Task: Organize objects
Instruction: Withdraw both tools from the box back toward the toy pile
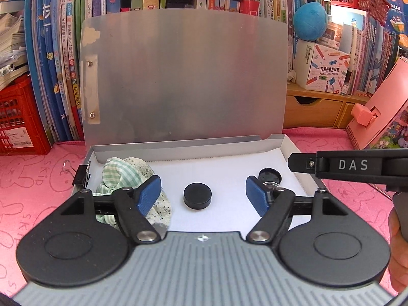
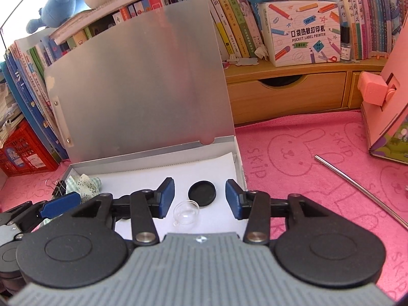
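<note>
Left tongs [image 1: 203,195] spread, empty, straddling a black cap [image 1: 197,195] in the open box [image 1: 293,153]; right tongs [image 2: 200,199] spread, empty, over a glass dish [image 2: 186,213] and black lid [image 2: 202,192]; cloth [image 1: 125,176] already boxed; a rod [image 2: 357,186] remains on the desk, well apart; task judged partly done.

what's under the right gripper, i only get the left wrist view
Observer: A clear dish lies on the paper, between the fingers of the open right gripper, not gripped.
Operator: anything outside the box on that side
Observer: A metal rod lies on the pink cloth, right of the box.
Operator: where's the dish from the black lid
Observer: The lid sits just beyond the dish; I cannot tell if they touch.
</note>
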Tool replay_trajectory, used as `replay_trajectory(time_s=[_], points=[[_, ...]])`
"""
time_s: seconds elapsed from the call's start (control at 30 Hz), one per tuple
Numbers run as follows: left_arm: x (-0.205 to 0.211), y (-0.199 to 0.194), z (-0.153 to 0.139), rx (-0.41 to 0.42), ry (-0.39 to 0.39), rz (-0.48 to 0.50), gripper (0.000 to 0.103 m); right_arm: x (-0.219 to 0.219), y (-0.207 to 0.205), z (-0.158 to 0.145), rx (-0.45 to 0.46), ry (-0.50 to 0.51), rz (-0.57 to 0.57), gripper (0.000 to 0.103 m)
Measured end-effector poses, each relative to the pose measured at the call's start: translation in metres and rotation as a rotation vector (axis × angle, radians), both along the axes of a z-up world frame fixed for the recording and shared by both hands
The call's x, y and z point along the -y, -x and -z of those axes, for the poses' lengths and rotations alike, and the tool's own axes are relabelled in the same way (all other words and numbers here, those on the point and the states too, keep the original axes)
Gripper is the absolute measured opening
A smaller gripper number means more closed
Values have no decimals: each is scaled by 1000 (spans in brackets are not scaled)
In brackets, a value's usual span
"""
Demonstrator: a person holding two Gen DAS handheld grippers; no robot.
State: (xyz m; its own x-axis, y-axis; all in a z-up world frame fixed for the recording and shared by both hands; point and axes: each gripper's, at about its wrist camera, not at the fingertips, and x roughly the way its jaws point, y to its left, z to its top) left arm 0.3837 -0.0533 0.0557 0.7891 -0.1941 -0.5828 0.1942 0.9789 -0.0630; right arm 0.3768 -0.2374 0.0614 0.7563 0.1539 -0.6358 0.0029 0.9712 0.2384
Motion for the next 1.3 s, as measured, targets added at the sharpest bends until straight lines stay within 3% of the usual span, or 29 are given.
replay_trajectory(time_s=[0.37, 0.7, 1.3], points=[[-1, 82, -33, 82, -27, 72, 85, 9, 73, -31, 85, 16, -28, 69], [-15, 156, -43, 115, -19, 131, 87, 8, 136, -35, 119, 17, -80, 75], [-47, 272, -25, 190, 16, 135, 88, -10, 229, -21, 157, 100, -137, 78]])
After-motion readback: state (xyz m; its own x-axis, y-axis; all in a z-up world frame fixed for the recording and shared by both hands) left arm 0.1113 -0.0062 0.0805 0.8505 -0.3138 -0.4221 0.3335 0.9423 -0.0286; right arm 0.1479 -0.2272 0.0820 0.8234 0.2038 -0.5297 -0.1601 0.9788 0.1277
